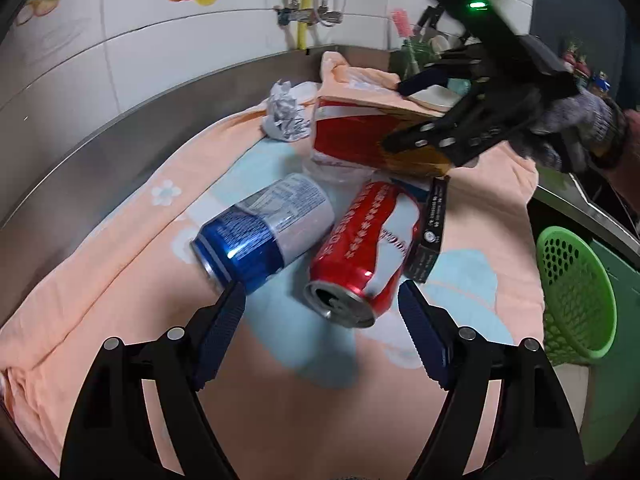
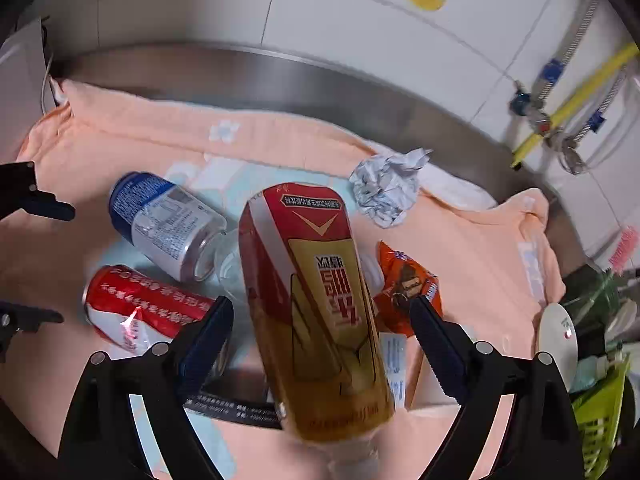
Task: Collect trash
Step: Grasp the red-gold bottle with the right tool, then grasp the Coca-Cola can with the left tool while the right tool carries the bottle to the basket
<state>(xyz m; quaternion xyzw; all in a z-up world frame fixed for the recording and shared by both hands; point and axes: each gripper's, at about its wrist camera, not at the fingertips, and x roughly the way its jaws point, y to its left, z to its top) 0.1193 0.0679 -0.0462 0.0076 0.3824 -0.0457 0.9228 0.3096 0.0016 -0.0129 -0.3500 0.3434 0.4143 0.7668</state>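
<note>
With both grippers spread open, the right gripper (image 2: 320, 308) straddles the red-and-gold carton (image 2: 320, 308), seemingly untouched, atop the trash on the peach towel (image 2: 120, 128), so centre its fingers (image 2: 208, 332) on the carton's sides before squeezing, clear of the red can (image 2: 140, 312).

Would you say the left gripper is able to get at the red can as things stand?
Probably yes: the left gripper is open, with the red can lying just ahead between its fingers, nothing over it, though the blue can lies close beside.

Chinese characters on red-gold bottle (image 2: 316, 304), white Chinese lettering on red can (image 1: 364, 252), none clearly legible
</note>
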